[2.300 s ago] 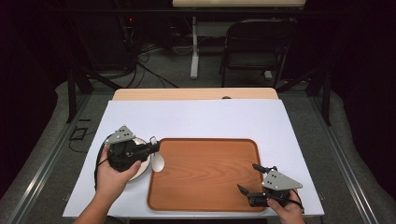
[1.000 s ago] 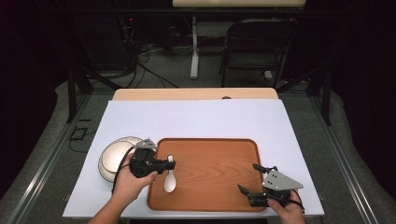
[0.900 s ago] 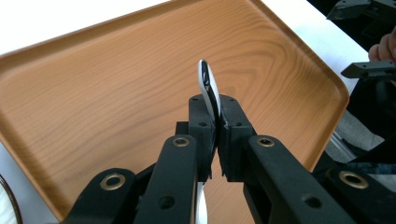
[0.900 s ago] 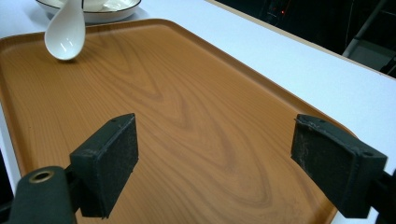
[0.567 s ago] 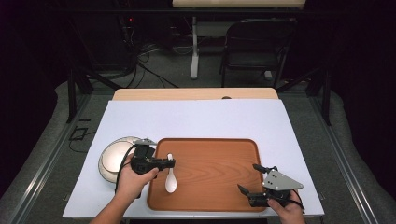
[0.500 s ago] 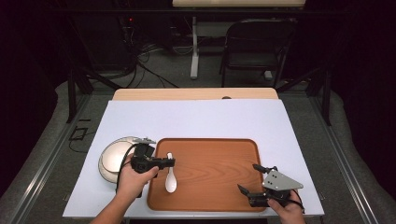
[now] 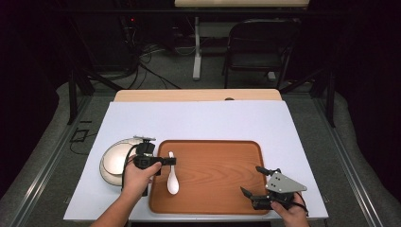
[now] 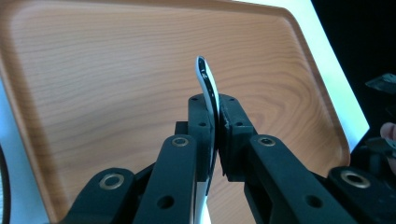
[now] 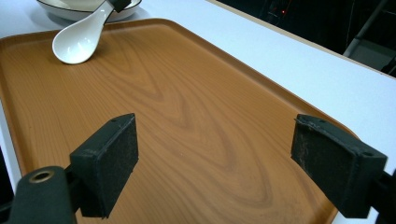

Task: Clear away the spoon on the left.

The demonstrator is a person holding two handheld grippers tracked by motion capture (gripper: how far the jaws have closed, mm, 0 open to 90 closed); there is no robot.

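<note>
The left gripper (image 7: 166, 161) clamps a white soup spoon (image 7: 172, 181) by its handle, bowl resting on the wooden tray (image 7: 217, 189), apparently placing it; the right gripper (image 7: 254, 181) waits, jaws wide.

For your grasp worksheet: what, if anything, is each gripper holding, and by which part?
The left gripper is shut on the white spoon, clamping its handle. The right gripper is open and holds nothing.

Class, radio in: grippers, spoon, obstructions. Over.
Left gripper shut on white spoon, bowl end touching wooden tray. Right gripper open, over tray's near right corner. Nothing obstructing.
</note>
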